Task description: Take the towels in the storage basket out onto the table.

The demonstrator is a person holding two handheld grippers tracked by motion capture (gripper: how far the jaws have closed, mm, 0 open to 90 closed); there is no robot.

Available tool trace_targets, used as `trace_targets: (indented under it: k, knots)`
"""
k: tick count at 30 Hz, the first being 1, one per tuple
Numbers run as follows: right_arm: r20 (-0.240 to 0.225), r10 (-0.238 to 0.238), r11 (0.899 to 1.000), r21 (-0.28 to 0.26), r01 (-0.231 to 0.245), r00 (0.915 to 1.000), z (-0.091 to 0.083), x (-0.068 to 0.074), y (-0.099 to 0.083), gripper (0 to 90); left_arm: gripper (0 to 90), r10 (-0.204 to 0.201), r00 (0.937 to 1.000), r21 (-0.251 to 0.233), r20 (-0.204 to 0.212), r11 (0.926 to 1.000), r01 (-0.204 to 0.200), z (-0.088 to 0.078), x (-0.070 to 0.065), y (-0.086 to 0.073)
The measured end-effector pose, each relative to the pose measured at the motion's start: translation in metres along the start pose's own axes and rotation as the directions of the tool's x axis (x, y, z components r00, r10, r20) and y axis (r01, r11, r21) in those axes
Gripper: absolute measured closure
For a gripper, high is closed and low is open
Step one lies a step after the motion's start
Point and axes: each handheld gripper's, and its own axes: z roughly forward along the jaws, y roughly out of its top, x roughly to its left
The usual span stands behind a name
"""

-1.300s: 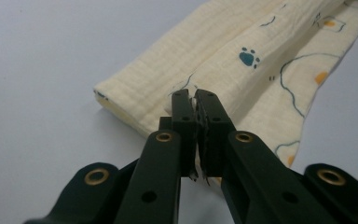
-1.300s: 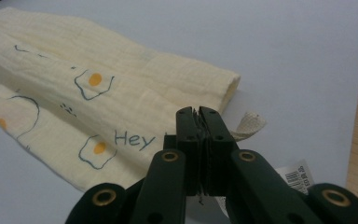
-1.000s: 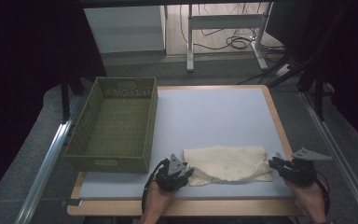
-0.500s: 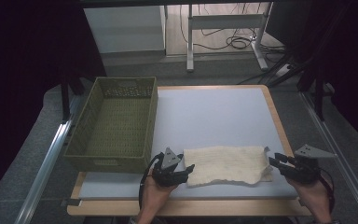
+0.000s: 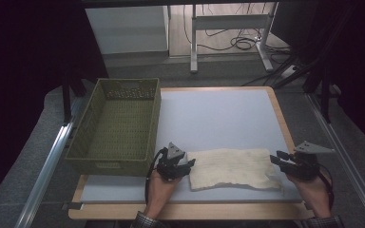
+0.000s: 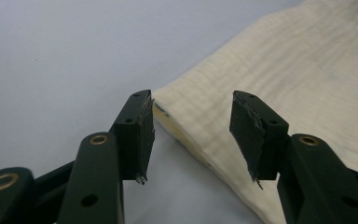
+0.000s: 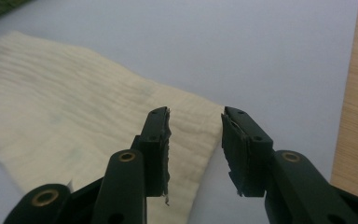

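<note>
1. Left gripper [image 6: 191,135]: jaws parted, nothing pressed between the pads; have just been closing a little, with the cloth's folded edge lying below the gap. Seen in the high view [image 5: 178,164] at the cloth's left end.
2. Right gripper [image 7: 196,149]: jaws parted, no grip; cloth's end edge lies under the left pad, bare bench under the right. Jaws have just been opening. Seen in the high view [image 5: 280,159] just at the cloth's right end.
3. Cream cloth [image 5: 235,168]: flat on the bench, near the front edge, stretched lengthwise between the two grippers. Looks folded, judging by the doubled edge [image 6: 182,130] in the left gripper view.
4. Placement, judged: one gripper per end, probably to pick up both ends at once for another fold or a lift; low, near-level approach suits sliding a pad under the edge.
5. Green basket [image 5: 119,128]: on the left of the bench, just beyond and left of the left gripper; near wall close to that hand. Likely destination, not certain.
6. Bench [image 5: 218,118]: pale surface bare behind the cloth, ample room to fold away from the person. Wooden rim [image 7: 354,93] close on the right gripper's outer side; little room there, more inward.
7. Risk, judged: pad catching only the top layer at the left edge.
</note>
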Motion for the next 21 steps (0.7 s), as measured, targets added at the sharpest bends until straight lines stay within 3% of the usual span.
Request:
trace_targets:
  k: [1, 2, 4, 7, 11, 15, 21]
  knots:
    - [0.021, -0.007, 1.0, 0.019, 0.006, 0.9998, 0.007, -0.001, -0.001, 61.7, 50.3, -0.005, 1.0, 0.01, -0.003, 0.9999, 0.005, 0.003, 0.002, 0.001]
    - [0.016, 0.029, 0.999, 0.046, -0.029, 0.9995, 0.02, -0.008, -0.004, 61.5, 50.8, -0.011, 0.9999, 0.022, -0.002, 0.9997, 0.011, 0.007, 0.003, 0.001]
    - [-0.006, 0.056, 0.997, 0.062, -0.056, 0.9984, 0.03, -0.012, -0.008, 65.0, 53.4, -0.008, 1.0, 0.036, -0.004, 0.9993, 0.008, 0.011, 0.003, 0.0]
    - [-0.018, 0.07, 0.994, 0.084, -0.068, 0.9974, 0.037, -0.012, -0.01, 86.9, 61.0, 0.009, 0.9999, 0.064, -0.01, 0.9979, -0.008, 0.017, 0.003, -0.001]
    - [-0.012, 0.049, 0.995, 0.084, -0.048, 0.9987, 0.037, -0.009, -0.003, 89.9, 67.1, 0.031, 0.9994, 0.081, -0.012, 0.9963, -0.03, 0.021, 0.0, -0.001]
    - [0.006, 0.038, 0.998, 0.041, -0.039, 0.9992, 0.032, -0.01, 0.009, 89.9, 66.0, 0.031, 0.9994, 0.08, -0.016, 0.9963, -0.03, 0.021, 0.0, -0.001]
    - [0.02, 0.06, 0.997, 0.056, -0.061, 0.998, 0.043, -0.019, 0.01, 89.2, 62.6, 0.022, 0.9996, 0.078, -0.019, 0.9967, -0.02, 0.022, 0.002, -0.003]
